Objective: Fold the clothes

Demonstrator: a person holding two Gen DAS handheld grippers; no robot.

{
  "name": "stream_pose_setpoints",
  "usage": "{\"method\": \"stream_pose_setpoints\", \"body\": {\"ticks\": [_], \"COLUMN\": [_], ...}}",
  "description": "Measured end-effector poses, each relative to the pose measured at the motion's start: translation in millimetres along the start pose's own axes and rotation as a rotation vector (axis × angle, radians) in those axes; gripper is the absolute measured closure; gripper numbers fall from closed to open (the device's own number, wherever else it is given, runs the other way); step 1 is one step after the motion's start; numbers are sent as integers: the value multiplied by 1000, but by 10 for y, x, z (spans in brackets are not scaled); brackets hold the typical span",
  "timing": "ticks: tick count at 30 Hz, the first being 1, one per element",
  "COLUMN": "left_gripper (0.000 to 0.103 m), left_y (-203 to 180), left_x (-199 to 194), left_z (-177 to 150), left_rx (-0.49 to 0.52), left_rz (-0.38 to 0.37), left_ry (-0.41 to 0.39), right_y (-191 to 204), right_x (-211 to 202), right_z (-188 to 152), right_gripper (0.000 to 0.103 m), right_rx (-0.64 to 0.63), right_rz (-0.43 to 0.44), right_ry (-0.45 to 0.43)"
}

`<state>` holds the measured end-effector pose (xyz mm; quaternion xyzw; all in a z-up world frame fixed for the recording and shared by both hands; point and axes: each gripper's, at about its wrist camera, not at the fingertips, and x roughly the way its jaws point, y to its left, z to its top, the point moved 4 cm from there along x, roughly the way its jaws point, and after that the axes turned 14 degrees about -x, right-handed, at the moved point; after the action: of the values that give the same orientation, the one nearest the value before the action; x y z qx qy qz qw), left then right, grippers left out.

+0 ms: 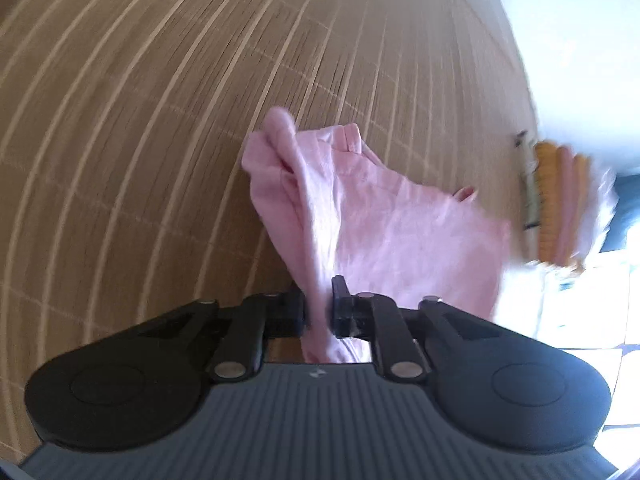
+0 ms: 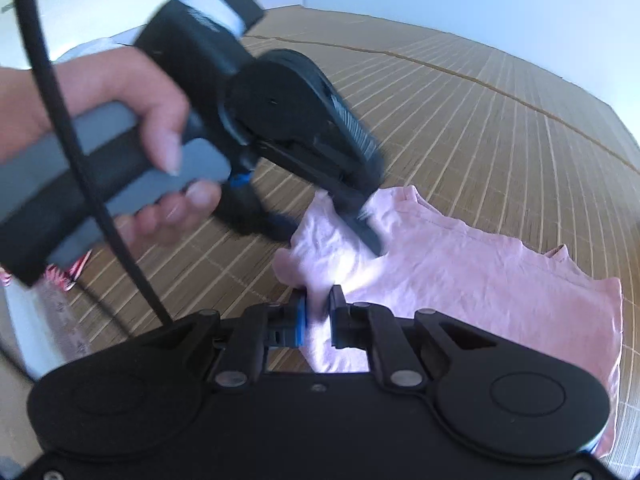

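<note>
One pink garment (image 2: 460, 268), thin knit, soft, light, limp; partly lifted off bamboo mat (image 1: 160, 120), rest trailing on it. Left gripper (image 1: 320, 312) and right gripper (image 2: 318, 316) each clenched on bunched edge. Likely best held at corners or hems; prone to sagging, creasing.

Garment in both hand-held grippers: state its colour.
Plain pale pink garment, clearest in the right wrist view.

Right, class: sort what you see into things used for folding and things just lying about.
In use:
pink garment
left gripper, shut on it
right gripper, shut on it

Lying about:
stack of folded clothes
bamboo mat
</note>
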<state>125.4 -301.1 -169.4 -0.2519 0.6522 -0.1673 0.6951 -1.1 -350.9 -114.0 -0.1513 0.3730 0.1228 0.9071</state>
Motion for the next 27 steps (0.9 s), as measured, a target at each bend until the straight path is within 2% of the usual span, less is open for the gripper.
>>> {"method": "stream_pose_setpoints", "body": {"ticks": [2,8,9,10,17,22,27], "left_gripper": [94,95,95,95,95,95,95], "left_y": [-115,-625,-723,-833,-1617,-2190,-2522], "left_x": [9,-111,-127,-138,-57,286,705], "left_z": [-60,-278,-321,-369,-711,-965,-1140], "left_rx": [57,208,225,239,316,380,420], "left_rz": [46,201,221,238,329,369,442], "left_ry": [-32,-155,-170,-182,-244,-241,-253], "right_y": [-37,-266,-334,-413,-1071,-1524,-1827], "right_x": [-16,-187,-227,-275,-606,-850,-998], "right_z": [-6,-86,-125,-174,-675,-1031,-1247], "right_gripper": [87,61,53,52,51,51,49], "right_rx": [-1,-1,7,17,87,216,200], "right_rz": [6,42,48,48,48,90,96], "right_ry": [13,19,32,47,138,182,213]}}
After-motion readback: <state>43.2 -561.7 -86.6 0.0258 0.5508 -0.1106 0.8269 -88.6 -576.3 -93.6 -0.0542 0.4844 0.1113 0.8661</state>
